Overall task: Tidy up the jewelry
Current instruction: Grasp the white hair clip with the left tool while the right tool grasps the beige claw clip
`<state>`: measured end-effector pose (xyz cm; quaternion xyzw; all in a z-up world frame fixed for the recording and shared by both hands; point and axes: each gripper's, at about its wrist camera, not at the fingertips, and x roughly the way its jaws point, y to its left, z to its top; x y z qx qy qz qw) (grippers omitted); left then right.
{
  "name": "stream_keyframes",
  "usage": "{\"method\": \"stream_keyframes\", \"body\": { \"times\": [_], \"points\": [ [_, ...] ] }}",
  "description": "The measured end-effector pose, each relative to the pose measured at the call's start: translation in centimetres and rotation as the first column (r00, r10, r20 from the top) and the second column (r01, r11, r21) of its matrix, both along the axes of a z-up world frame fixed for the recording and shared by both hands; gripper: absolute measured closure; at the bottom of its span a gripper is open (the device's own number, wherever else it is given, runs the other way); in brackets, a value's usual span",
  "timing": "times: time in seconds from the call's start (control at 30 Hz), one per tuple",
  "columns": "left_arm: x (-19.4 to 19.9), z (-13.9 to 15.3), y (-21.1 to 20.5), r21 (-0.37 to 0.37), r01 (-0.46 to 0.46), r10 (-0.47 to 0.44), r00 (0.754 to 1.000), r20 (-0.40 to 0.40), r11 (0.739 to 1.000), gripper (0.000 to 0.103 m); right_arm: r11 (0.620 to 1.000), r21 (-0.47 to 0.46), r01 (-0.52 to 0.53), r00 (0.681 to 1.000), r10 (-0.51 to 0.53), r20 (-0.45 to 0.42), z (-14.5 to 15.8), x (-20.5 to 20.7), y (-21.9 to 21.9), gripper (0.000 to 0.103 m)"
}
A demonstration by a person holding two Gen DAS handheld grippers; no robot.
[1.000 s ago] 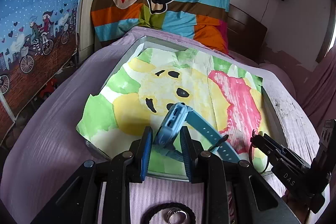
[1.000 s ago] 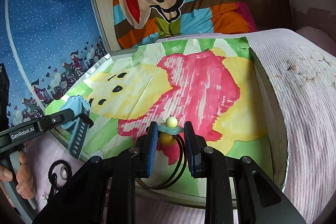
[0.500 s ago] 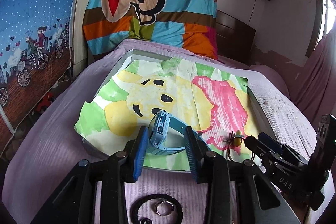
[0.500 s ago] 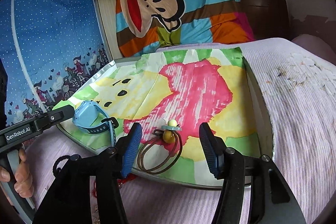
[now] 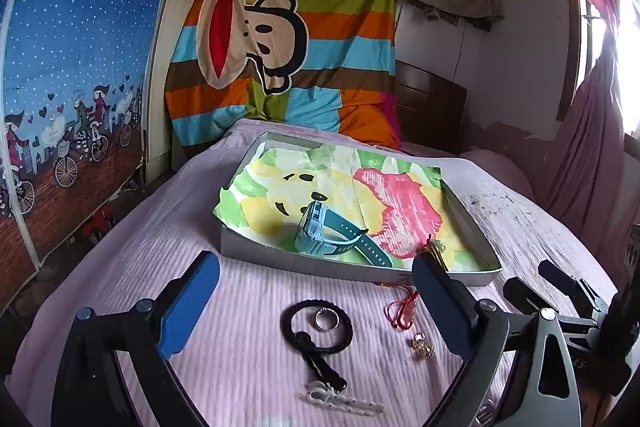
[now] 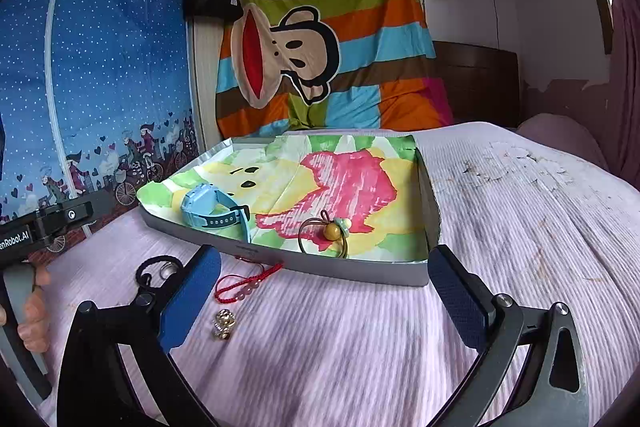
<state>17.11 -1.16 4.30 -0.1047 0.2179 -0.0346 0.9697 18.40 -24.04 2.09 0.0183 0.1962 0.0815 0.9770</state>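
Blue plastic watch [image 5: 320, 233] lies on its side inside a shallow grey tray [image 5: 280, 259], at about 7 o'clock of the tray's floor, its strap trailing toward the near wall. The tray is lined with a paper [image 6: 352, 187] painted in yellow, pink and green. At about 5 o'clock in the tray rests a brown hair tie [image 6: 322, 235] with a yellow bead and a pale bead on it, well apart from the watch.

The tray sits on a pale purple ribbed bedspread [image 6: 520, 227]. On the bedspread in front of the tray's near wall, in the left wrist view, a black cord loop [image 5: 316, 323] lies at 6 o'clock with a silver ring [image 5: 327, 319] inside its circle. A red string bracelet [image 6: 248, 281] lies just beside the tray's wall, and small gold earrings [image 6: 224, 323] lie nearer the cameras. A white clip [image 5: 340, 401] lies at the black cord's tail end.

The left gripper [image 5: 316, 291] hovers above the bedspread with its jaws spread wide and nothing between them. The right gripper [image 6: 324, 291] is also spread wide and empty. A hand [image 6: 28, 311] grips the left gripper's handle at 9 o'clock in the right wrist view.

A striped cloth [image 5: 296, 39] with a cartoon monkey hangs at 12 o'clock behind the bed.
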Motion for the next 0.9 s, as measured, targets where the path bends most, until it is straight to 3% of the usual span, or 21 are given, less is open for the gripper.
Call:
{"method": "stream_keyframes", "body": {
  "times": [0.3,0.53,0.7,0.9],
  "points": [
    [-4.9,-0.5,0.3,0.072,0.009,-0.012,0.999,0.051,0.997,0.000,0.999,0.028,0.020,0.999,-0.021,0.043,0.8,-6.0,0.1,0.001],
    [-7.3,-0.9,0.4,0.104,0.033,-0.040,0.997,0.059,0.994,0.000,1.000,-0.012,0.013,0.999,-0.012,0.037,0.6,-8.9,0.0,0.001],
    [-7.7,-1.5,0.5,0.108,0.065,-0.068,0.997,0.027,0.992,0.000,0.999,-0.032,-0.012,1.000,0.012,-0.003,0.2,-9.9,-0.1,0.001],
    [-6.6,-2.1,0.9,0.075,0.103,-0.098,0.993,-0.068,0.992,0.000,0.998,-0.051,-0.046,0.996,0.043,-0.073,-1.1,-9.7,0.4,0.001]
  ]
}}
